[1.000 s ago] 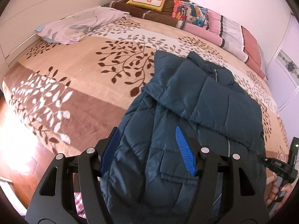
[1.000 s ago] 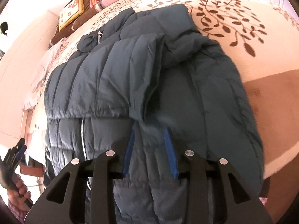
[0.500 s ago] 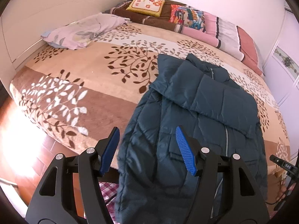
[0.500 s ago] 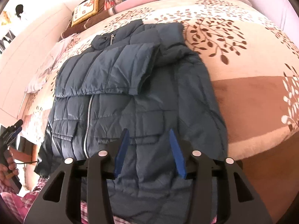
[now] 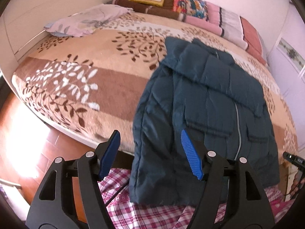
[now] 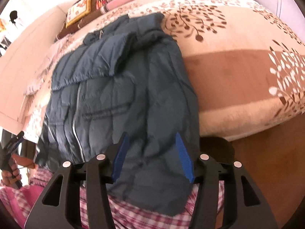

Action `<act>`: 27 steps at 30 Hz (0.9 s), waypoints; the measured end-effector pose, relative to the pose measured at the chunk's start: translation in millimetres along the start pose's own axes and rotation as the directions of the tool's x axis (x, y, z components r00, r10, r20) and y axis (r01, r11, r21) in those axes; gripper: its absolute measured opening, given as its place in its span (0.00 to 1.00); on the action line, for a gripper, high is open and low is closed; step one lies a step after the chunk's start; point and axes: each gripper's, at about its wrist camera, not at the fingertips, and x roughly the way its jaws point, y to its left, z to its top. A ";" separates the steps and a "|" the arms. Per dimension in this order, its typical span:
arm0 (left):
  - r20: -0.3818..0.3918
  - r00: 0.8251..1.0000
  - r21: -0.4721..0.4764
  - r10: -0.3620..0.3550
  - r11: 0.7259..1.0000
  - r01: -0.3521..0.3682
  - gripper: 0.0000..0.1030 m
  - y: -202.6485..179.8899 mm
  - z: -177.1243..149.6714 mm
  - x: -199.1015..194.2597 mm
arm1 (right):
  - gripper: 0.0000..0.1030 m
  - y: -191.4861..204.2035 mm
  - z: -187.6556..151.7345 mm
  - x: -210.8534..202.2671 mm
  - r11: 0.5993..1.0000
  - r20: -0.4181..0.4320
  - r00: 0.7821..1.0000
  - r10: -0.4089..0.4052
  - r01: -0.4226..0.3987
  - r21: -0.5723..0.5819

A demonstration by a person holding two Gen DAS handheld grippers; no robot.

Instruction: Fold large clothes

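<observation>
A dark blue puffer jacket [image 5: 205, 103] lies on the bed with one sleeve folded across its chest; its hem hangs over the bed's front edge. It also shows in the right wrist view [image 6: 122, 87]. My left gripper [image 5: 150, 152] is open and empty, held above the hem's left corner. My right gripper [image 6: 150, 156] is open and empty, above the hem's right part. Neither touches the jacket.
The bed [image 5: 85, 80] has a beige and brown leaf-pattern blanket. Cushions [image 5: 190, 5] line its far end and a lilac pillow [image 5: 87, 21] lies far left. Wooden floor [image 5: 28, 133] lies at the left. The person's plaid trousers [image 5: 152, 213] are below the grippers.
Both grippers have pulled back from the jacket toward the bed's front edge and risen. The right gripper's jaws have opened wider. The jacket's hem now hangs over the edge.
</observation>
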 end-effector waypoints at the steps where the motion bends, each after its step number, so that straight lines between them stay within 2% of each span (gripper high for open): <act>1: -0.017 1.000 0.008 -0.001 1.000 0.001 0.64 -1.8 -2.6 3.8 | 0.53 -1.3 -3.3 1.5 1.000 -0.010 1.000 -0.004 0.004 -0.003; 5: -0.088 0.995 0.043 -0.038 0.998 0.042 0.65 -8.9 -15.0 16.9 | 0.56 -9.4 -16.5 9.7 1.000 -0.059 0.998 -0.009 0.010 0.008; 8: -0.135 0.990 0.051 -0.051 0.997 0.058 0.65 -7.8 -21.3 21.7 | 0.61 -13.7 -21.8 13.3 1.000 -0.086 0.996 0.004 -0.003 0.018; 15: -0.223 0.971 -0.007 -0.091 0.996 0.092 0.66 9.0 -41.0 29.9 | 0.64 -26.9 -27.2 23.9 0.999 -0.135 0.991 0.001 0.003 0.034; 27: -0.287 0.950 0.012 -0.125 0.991 0.134 0.66 2.3 -45.6 41.1 | 0.65 -40.4 -34.5 42.0 0.998 -0.204 0.978 0.029 -0.017 0.063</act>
